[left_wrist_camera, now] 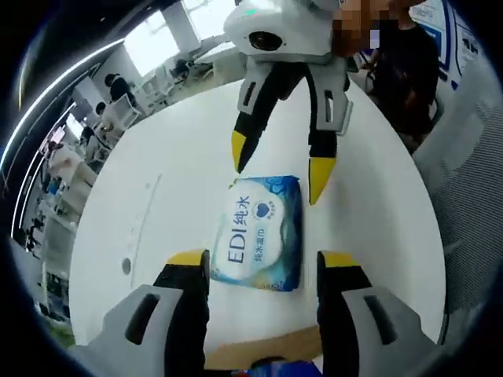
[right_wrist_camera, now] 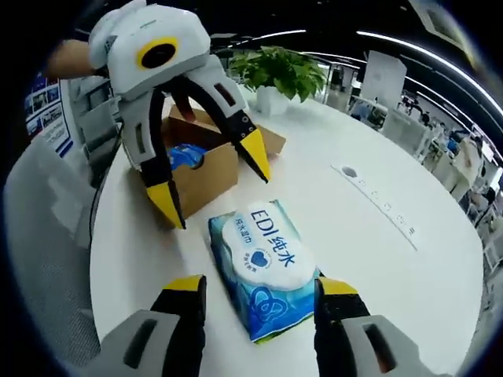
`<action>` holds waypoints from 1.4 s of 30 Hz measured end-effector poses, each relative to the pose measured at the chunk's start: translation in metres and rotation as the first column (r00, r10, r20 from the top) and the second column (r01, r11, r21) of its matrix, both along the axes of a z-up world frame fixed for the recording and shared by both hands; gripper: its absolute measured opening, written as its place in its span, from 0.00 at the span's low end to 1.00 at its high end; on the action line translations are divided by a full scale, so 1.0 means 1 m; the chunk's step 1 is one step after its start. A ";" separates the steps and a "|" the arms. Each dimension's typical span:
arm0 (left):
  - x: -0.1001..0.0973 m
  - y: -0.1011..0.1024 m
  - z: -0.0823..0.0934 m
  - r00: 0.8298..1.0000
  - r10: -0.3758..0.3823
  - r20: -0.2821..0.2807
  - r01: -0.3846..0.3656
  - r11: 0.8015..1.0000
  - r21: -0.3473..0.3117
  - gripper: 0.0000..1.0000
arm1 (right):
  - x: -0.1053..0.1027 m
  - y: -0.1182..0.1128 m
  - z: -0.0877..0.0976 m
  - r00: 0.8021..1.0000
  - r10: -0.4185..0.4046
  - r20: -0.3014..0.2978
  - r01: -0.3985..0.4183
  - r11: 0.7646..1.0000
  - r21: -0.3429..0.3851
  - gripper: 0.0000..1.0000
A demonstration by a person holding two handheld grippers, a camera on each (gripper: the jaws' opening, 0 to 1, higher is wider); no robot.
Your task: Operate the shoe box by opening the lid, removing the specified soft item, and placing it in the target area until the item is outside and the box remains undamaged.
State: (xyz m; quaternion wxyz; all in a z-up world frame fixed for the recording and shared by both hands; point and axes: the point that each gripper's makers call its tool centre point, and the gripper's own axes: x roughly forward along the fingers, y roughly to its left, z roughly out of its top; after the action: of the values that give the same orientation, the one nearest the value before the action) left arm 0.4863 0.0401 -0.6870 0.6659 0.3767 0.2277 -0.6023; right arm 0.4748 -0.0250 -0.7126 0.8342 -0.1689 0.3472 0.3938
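Observation:
A blue and white wet-wipe pack point(left_wrist_camera: 259, 232) point(right_wrist_camera: 263, 263) lies flat on the white round table point(left_wrist_camera: 377, 196) point(right_wrist_camera: 377, 298). My left gripper point(left_wrist_camera: 263, 263) point(right_wrist_camera: 212, 182) is open, its yellow tips at either side of the pack's near end. Facing it from the other side, my right gripper point(right_wrist_camera: 261, 287) point(left_wrist_camera: 280, 169) is open too, with its tips by the pack's opposite end. Neither grips the pack. The brown cardboard shoe box point(right_wrist_camera: 208, 177) point(left_wrist_camera: 259, 349) stands open behind the left gripper, with another blue pack point(right_wrist_camera: 185, 155) inside.
A potted green plant point(right_wrist_camera: 275, 71) stands past the box. A cable slot point(right_wrist_camera: 377, 200) runs across the table's surface. A person in dark clothes point(left_wrist_camera: 405, 71) stands behind the right gripper. A grey chair point(left_wrist_camera: 471, 204) is by the table's edge.

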 end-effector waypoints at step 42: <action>-0.022 0.079 0.069 0.955 0.277 -0.109 -0.297 0.911 -0.285 0.56 | -0.012 0.037 0.076 0.957 -0.288 0.037 0.262 0.913 0.313 0.53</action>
State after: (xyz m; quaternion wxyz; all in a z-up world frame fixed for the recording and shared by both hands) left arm 0.4644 0.1193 -0.6184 0.7883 0.2143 0.2090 -0.5375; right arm 0.4627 0.0116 -0.6370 0.9109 -0.0037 0.2677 0.3138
